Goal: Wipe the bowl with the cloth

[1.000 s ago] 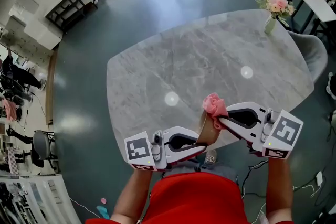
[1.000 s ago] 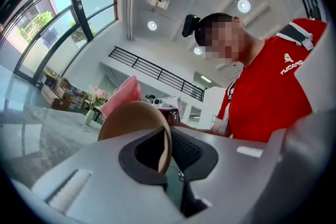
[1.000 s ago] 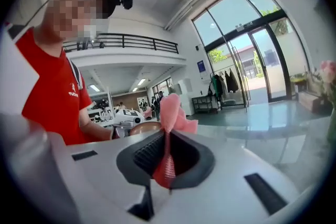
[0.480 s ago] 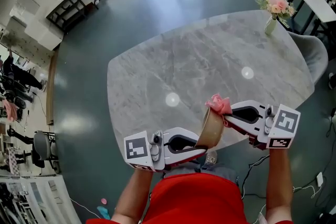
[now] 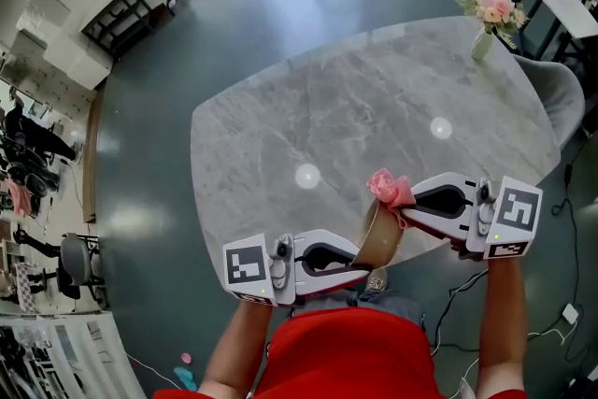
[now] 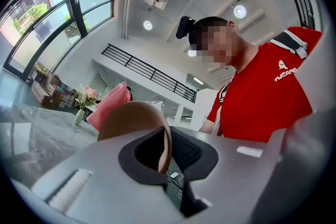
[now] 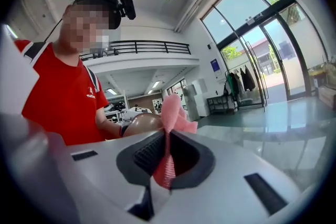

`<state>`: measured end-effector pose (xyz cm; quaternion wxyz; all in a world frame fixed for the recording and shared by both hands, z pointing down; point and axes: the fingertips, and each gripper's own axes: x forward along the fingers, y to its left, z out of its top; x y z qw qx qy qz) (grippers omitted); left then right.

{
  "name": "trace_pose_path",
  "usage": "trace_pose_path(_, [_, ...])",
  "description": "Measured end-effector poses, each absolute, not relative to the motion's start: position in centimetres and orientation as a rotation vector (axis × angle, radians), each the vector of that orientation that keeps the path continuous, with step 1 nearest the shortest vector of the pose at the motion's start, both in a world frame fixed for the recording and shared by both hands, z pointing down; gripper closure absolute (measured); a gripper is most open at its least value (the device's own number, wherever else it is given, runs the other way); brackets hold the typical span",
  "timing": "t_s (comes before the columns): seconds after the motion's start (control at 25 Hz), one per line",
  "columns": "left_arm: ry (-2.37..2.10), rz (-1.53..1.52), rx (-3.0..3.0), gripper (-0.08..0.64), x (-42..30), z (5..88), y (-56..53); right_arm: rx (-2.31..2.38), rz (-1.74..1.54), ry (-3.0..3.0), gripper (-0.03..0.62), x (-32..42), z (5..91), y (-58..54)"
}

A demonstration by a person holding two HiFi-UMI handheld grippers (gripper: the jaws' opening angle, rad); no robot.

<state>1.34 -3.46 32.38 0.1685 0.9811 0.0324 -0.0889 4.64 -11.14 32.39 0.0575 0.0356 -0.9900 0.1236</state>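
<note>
A: Right gripper (image 5: 407, 214) is now sitting further right than a second ago, carrying the crumpled pink cloth (image 5: 389, 187) along.
B: Jaws?
A: Both are gripping. Right's are pinching the cloth at the upper rim of the round brown bowl (image 5: 380, 240). Left gripper (image 5: 363, 266) is clamping the bowl's wall, holding it tilted by the grey marble table's (image 5: 308, 98) near edge.

On the table's (image 5: 308, 107) far-right corner, vase (image 5: 481, 42); above its near edge, bowl (image 5: 378, 240); cloth (image 5: 388, 188) at bowl's far rim.
</note>
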Motion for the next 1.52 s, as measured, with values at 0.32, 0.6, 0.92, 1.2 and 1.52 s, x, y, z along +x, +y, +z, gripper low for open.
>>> trace_pose_path(0.32, [0.076,-0.385,2.723,0.534,-0.1,31.1,-3.8,0.130,0.538,-3.034,0.575,4.2,34.6,-11.1])
trace_pose_path(0.6, [0.024,-0.548,2.680,0.534,-0.3,30.7,-4.8,0.188,0.793,-3.191,0.575,4.9,35.2,-11.3])
trace_pose_path(0.92, [0.039,-0.482,2.707,0.534,0.2,31.0,-4.5,0.229,0.847,-3.208,0.575,5.0,35.8,-11.4])
trace_pose_path(1.2, [0.016,-0.454,2.756,0.534,1.0,30.9,-3.5,0.280,0.758,-3.174,0.575,4.9,35.6,-11.9])
trace_pose_path(1.52, [-0.038,-0.509,2.718,0.534,0.4,30.5,-4.9,0.247,0.877,-3.184,0.575,4.6,37.0,-10.7])
